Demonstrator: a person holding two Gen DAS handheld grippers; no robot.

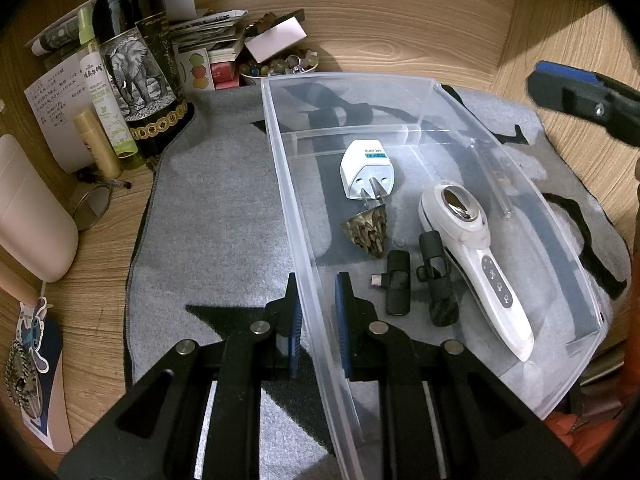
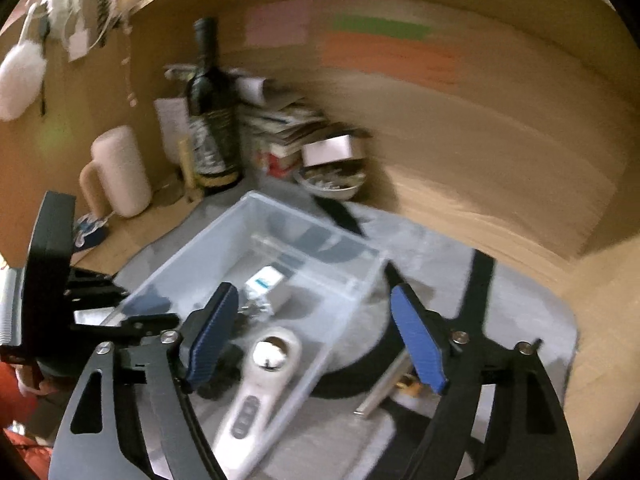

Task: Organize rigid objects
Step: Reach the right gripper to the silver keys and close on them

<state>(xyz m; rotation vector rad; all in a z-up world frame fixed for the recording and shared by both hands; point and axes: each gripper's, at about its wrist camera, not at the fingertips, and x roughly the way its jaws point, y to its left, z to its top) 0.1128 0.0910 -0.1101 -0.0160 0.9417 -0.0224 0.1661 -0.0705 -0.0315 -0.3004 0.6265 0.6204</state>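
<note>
A: On the grey mat over the counter: one clear plastic bin. Contents?

B: White plug adapter, patterned cone-shaped piece just below it, two small black clip devices, white handheld device along the right wall.

A: Grippers?

B: Left gripper pinched tight on the bin's near left wall. Right gripper spread wide, empty, hovering over the bin's right side above the handheld device.

A: Outstanding?

B: Metal rod on the mat outside the bin.

A: Risks?

B: The thin wall may flex or slip under the left pinch, tilting the bin and sliding its contents. Right gripper could clip the rim on a low pass.
</note>
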